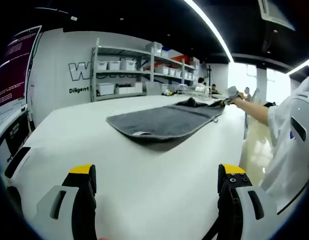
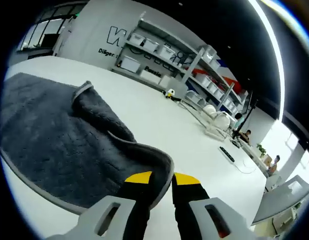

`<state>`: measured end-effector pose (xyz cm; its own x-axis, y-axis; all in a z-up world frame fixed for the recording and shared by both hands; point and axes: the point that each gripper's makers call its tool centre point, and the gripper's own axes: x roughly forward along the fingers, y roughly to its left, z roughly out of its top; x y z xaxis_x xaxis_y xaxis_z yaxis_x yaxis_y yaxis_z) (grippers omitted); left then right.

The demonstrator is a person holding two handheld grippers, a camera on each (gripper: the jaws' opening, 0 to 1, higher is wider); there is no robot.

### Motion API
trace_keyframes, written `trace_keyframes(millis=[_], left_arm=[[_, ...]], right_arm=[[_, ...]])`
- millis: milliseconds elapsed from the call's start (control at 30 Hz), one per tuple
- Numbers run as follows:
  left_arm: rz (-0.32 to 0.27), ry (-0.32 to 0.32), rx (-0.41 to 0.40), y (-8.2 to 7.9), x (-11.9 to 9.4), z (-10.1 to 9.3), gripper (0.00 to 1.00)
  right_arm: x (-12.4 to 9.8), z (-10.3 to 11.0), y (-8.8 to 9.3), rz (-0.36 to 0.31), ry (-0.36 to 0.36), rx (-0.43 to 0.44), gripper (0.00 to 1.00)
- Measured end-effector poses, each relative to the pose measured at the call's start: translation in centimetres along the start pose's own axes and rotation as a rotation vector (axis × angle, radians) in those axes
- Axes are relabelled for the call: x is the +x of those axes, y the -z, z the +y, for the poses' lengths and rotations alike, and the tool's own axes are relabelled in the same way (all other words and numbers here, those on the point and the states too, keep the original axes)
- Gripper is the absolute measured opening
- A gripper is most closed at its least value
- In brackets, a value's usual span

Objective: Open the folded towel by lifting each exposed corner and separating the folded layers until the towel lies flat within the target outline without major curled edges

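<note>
Pinched between the right gripper's [image 2: 162, 176] yellow-tipped fingers [image 2: 138, 178], the grey terry towel's [image 2: 49, 135] raised corner shows unfolding half done, one fold left beyond them, while the left gripper [image 1: 157, 175] waits spread over the white table [image 1: 159, 200].

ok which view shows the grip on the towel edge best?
Right gripper view: the right hand-held gripper closes on the grey towel's curled edge, close up. Left gripper view shows the towel farther off on the white table, that grip small at its far corner.
</note>
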<state>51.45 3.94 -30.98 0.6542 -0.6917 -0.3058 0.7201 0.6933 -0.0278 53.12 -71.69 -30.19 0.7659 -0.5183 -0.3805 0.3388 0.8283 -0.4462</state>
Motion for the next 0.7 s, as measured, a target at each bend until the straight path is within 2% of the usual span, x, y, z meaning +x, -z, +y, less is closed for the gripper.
trace_keyframes(millis=[67,167,233,333,400,467,500,567,600,700], left_arm=[[0.003,0.005,0.001,0.0,0.1,0.0,0.99],[0.01,0.007,0.001,0.1,0.2,0.2,0.99],[0.015,0.007,0.002,0.2,0.3,0.4,0.99],[0.011,0.013,0.003,-0.1,0.5,0.5,0.99],[0.007,0.022,0.008,-0.2,0.8,0.4,0.99],[0.005,0.033,0.016,-0.4,1.2,0.2,0.99],[0.005,0.037,0.017,-0.4,1.3,0.1,0.99],[0.005,0.045,0.019,-0.4,1.5,0.1,0.99],[0.004,0.051,0.021,-0.4,1.6,0.0,0.99],[0.003,0.068,0.028,-0.4,2.0,-0.2,0.99]], right_arm=[[-0.7,0.1,-0.4,-0.038,-0.013,0.034,0.27],[-3.1,0.7,-1.4,-0.108,-0.053,0.052,0.36],[-5.7,1.2,-2.8,-0.184,-0.068,0.048,0.39],[-9.4,2.7,-4.0,-0.236,-0.097,0.03,0.47],[-11.6,4.7,-4.5,-0.257,-0.155,-0.002,0.53],[-13.7,7.1,-5.0,-0.287,-0.23,0.017,0.62],[-15.1,8.8,-5.3,-0.308,-0.295,0.044,0.66],[-16.5,10.5,-5.5,-0.323,-0.352,0.055,0.74],[-17.6,12.0,-5.3,-0.314,-0.398,0.039,0.77],[-19.5,14.7,-4.6,-0.291,-0.459,-0.02,0.83]])
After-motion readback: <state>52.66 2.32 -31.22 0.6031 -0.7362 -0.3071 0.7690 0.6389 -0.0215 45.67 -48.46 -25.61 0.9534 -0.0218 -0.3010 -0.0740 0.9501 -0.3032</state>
